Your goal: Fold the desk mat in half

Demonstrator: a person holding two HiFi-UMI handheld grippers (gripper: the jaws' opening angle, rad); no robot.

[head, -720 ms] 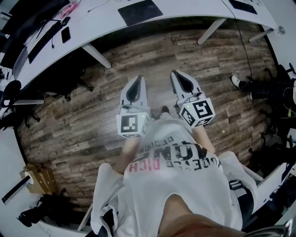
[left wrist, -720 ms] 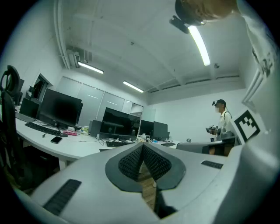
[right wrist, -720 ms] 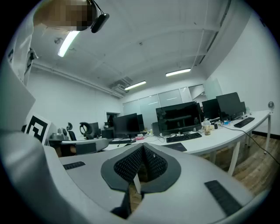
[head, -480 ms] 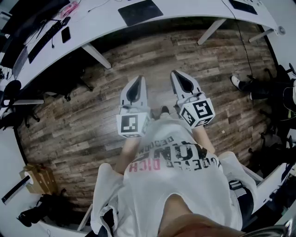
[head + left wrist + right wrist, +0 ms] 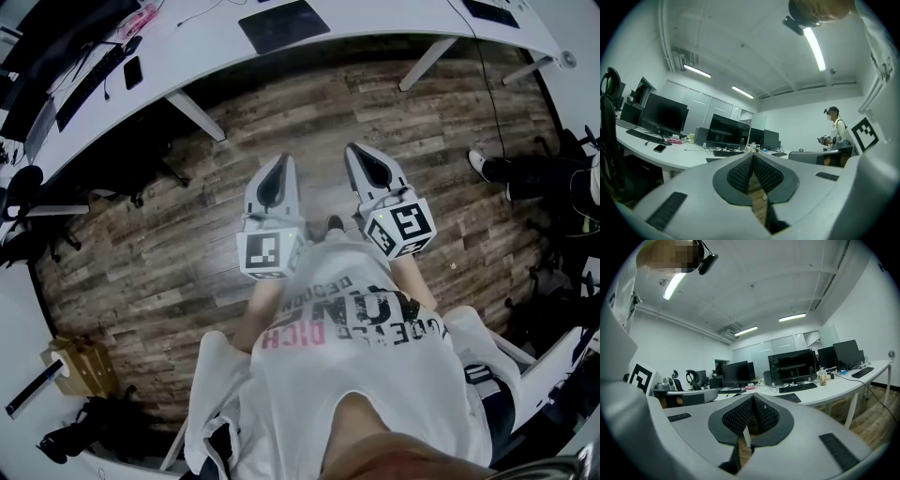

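Nothing much has moved since the earlier frames: both grippers sit in the same spot at mid-frame of the head view, and only the other person's leg (image 5: 525,173) at the right edge has stretched out a little. The left gripper (image 5: 283,159) has its jaws pressed together at the tips with nothing between them; its own view shows the ribbed pads (image 5: 740,174) meeting, with only wooden floor (image 5: 187,234) visible through the slit below. The right gripper (image 5: 356,150) is likewise closed and empty, its pads (image 5: 740,416) meeting at the tip. Each carries its marker cube (image 5: 269,253) close to the wearer's white T-shirt (image 5: 366,375) in the lower half of the frame. The desk mat (image 5: 281,23) lies flat as a dark rectangle on the long white desk (image 5: 206,47) along the top of the head view, just left of centre and well apart from both grippers. Further left on that desk are a keyboard (image 5: 89,75) and a phone (image 5: 133,70). A cardboard box (image 5: 80,366) stands at the lower left. Far right in the left gripper view another person (image 5: 834,140) stands, perhaps holding a device, though too small to tell.
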